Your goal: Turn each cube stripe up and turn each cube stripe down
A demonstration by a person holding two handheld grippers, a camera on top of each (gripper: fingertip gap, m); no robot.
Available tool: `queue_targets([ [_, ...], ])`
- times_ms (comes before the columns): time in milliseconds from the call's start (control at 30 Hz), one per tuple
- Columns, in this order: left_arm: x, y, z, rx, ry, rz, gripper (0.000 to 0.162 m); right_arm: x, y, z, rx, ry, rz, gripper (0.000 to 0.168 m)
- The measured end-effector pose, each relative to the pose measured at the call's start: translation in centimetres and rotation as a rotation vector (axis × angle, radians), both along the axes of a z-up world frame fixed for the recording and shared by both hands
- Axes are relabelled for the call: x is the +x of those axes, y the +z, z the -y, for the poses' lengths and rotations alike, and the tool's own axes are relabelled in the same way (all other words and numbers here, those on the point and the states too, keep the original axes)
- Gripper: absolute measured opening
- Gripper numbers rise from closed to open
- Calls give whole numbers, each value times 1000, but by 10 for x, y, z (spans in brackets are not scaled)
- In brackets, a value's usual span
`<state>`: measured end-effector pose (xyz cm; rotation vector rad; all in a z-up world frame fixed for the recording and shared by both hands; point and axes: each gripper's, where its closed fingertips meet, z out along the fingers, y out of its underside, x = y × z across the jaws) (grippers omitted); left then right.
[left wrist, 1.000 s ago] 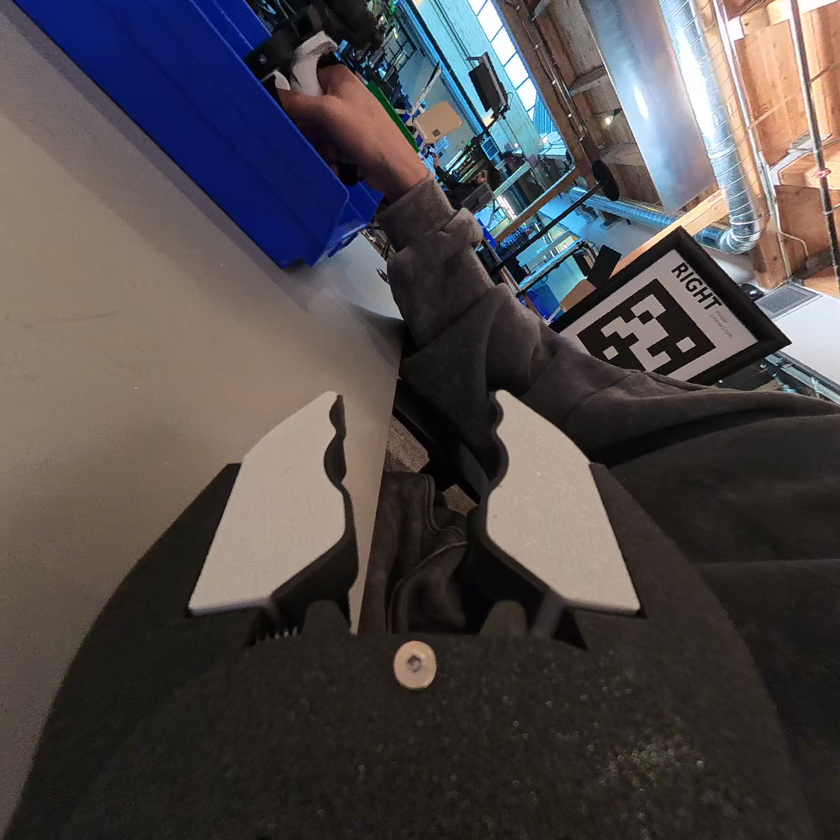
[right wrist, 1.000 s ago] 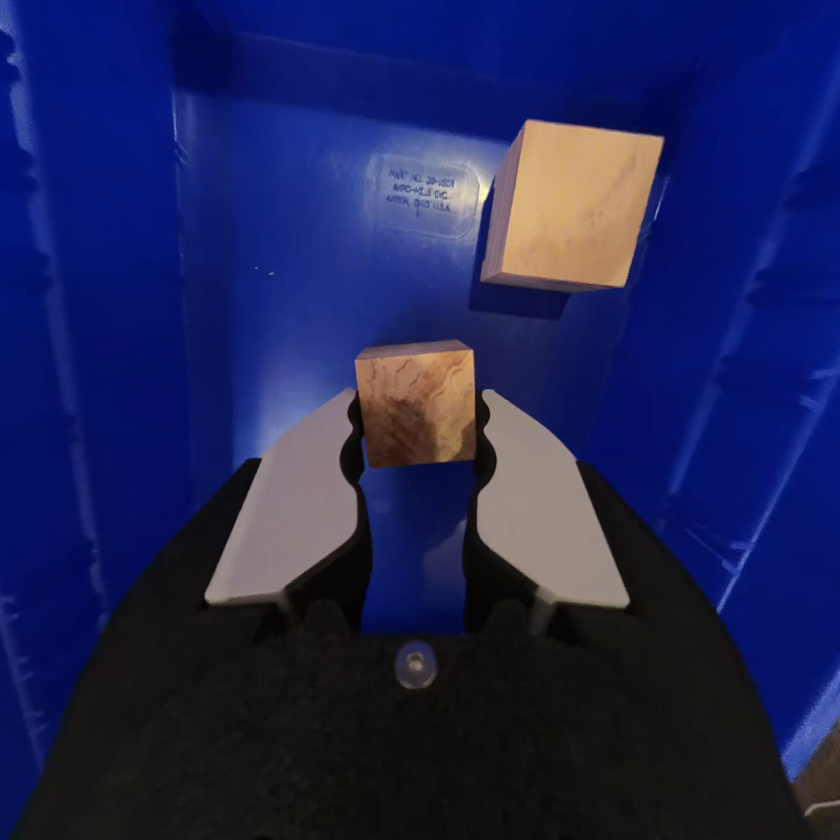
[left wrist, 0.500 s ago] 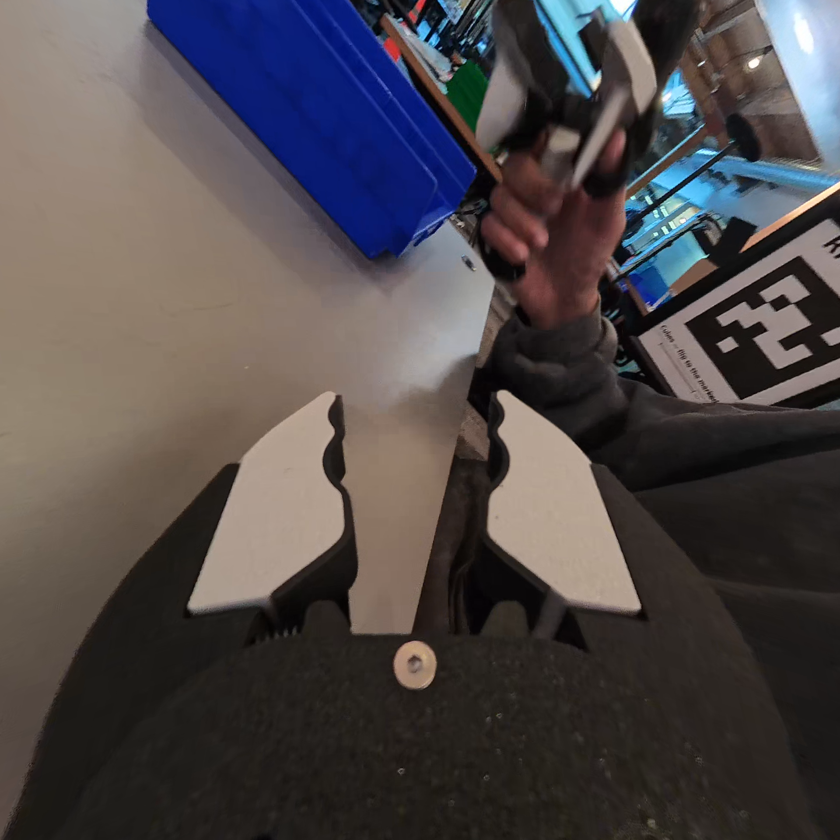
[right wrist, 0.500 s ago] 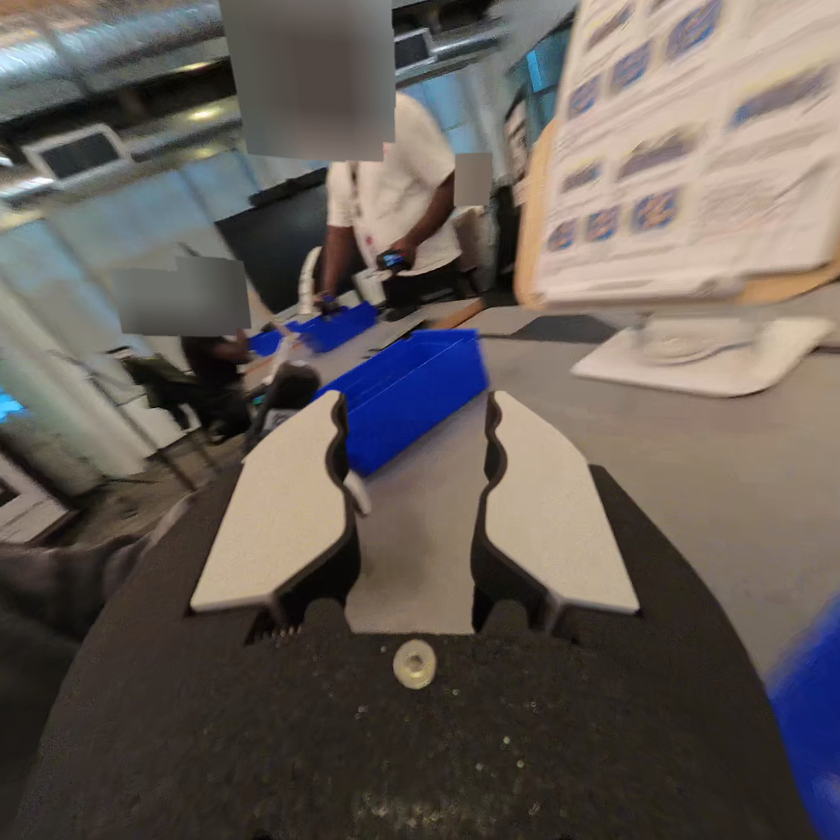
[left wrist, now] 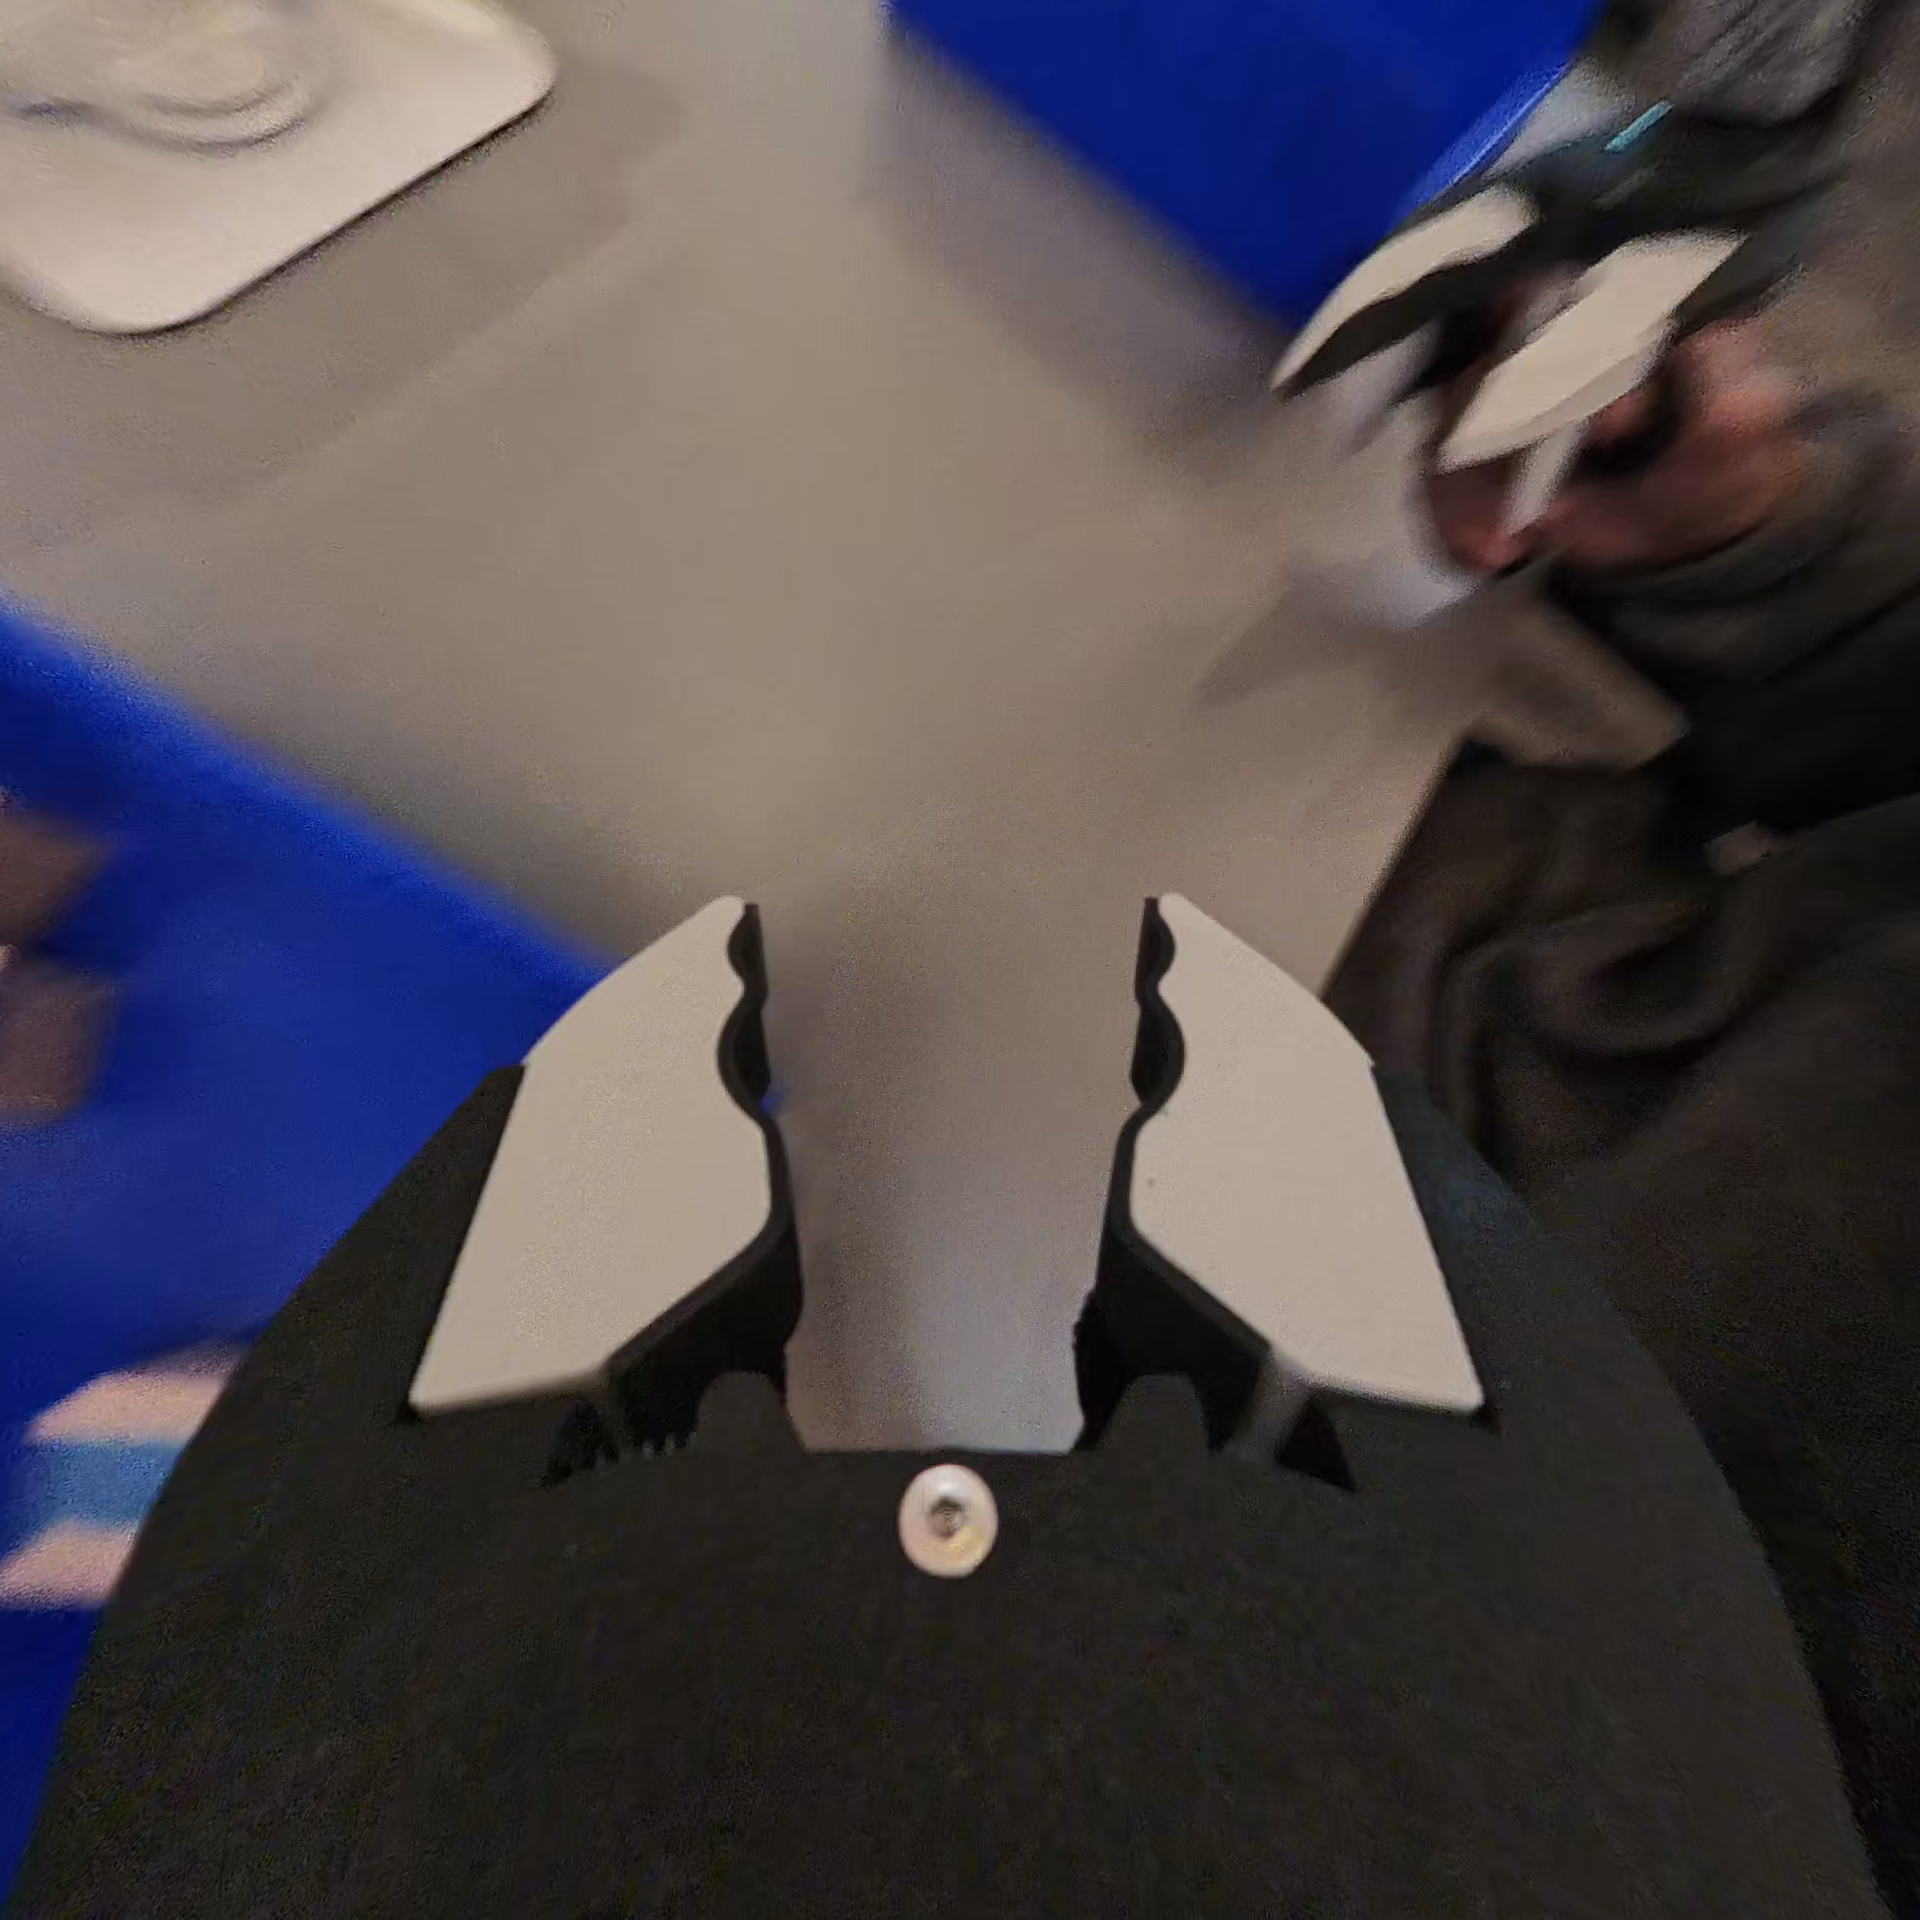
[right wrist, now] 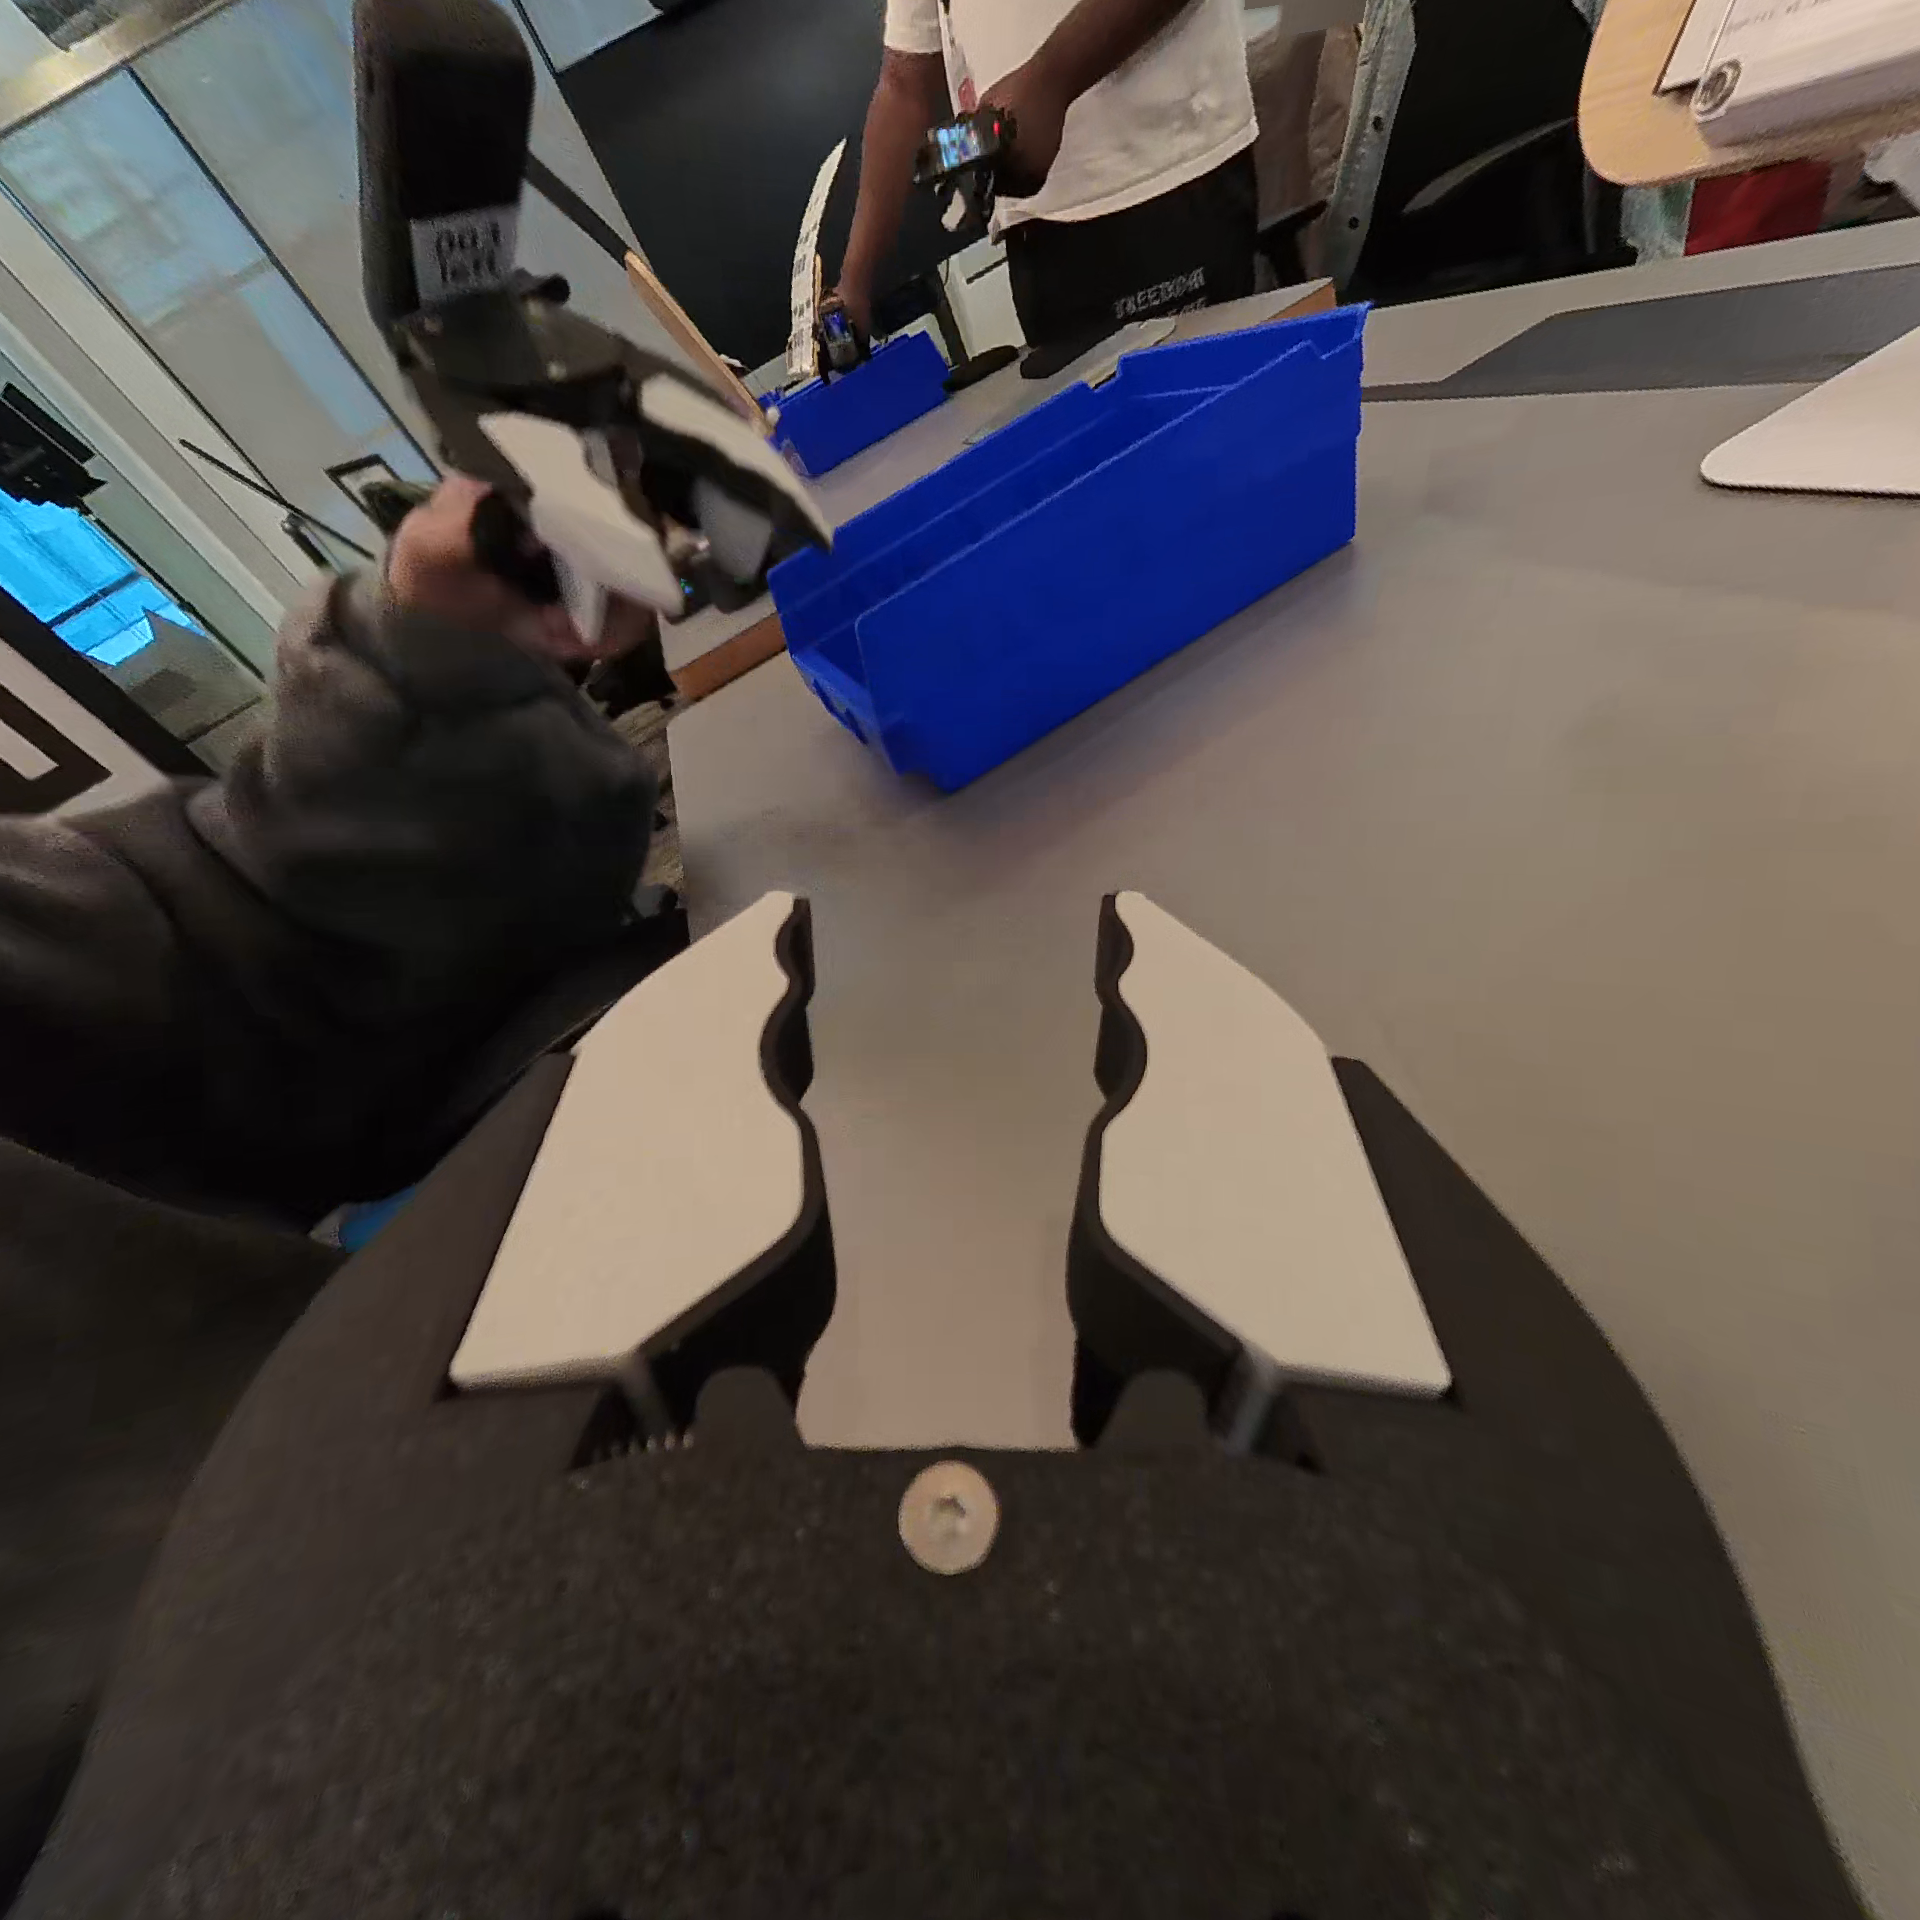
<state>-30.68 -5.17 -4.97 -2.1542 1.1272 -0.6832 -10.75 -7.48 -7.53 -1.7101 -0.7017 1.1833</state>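
Grey tabletop [right wrist: 1507, 831] carrying a blue bin [right wrist: 1091, 582] at upper centre of the right wrist view; glass partitions and a standing person [right wrist: 1081, 135] behind. Right hand-held gripper [right wrist: 951, 914] and left hand-held gripper [left wrist: 945, 914]: jaws apart, holding nothing, above bare surface. Cubes: none discernible; the left wrist view is blurred.

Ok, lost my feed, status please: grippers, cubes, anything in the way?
Left gripper open, empty. Right gripper open, empty, over bare table. No cubes in view; blue bin ahead, inside hidden. Nothing in the way.
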Motion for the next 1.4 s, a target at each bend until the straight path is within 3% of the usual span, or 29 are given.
queue_targets([
  [133, -96, -15, -42, -19, 24, -306, 68, -3, -14, 4, -33, 33, 26, 51],
  [267, -148, -53, -72, -77, -7, -522, 67, -8, -21, 5, -43, 62, 53, 50],
  [533, -178, -99, -90, -150, -96, -853, 67, -8, -24, 6, -94, 81, 11, 49],
  [700, -188, -120, -88, -227, -123, -960, 64, -9, -25, 8, -95, 93, 19, 49],
  [800, -192, -133, -84, -263, -129, -990, 45, -9, -26, 8, -93, 95, 21, 49],
  [1000, -176, -114, -82, -276, -114, -829, 45, -7, -25, 8, -110, 97, 0, 47],
  [1267, -127, -24, -98, -155, 43, -509, 45, -2, -23, 3, -107, 66, -1, 44],
  [1400, -73, -4, -91, -87, 77, -452, 45, 2, -23, -4, -126, 50, -1, 44],
])
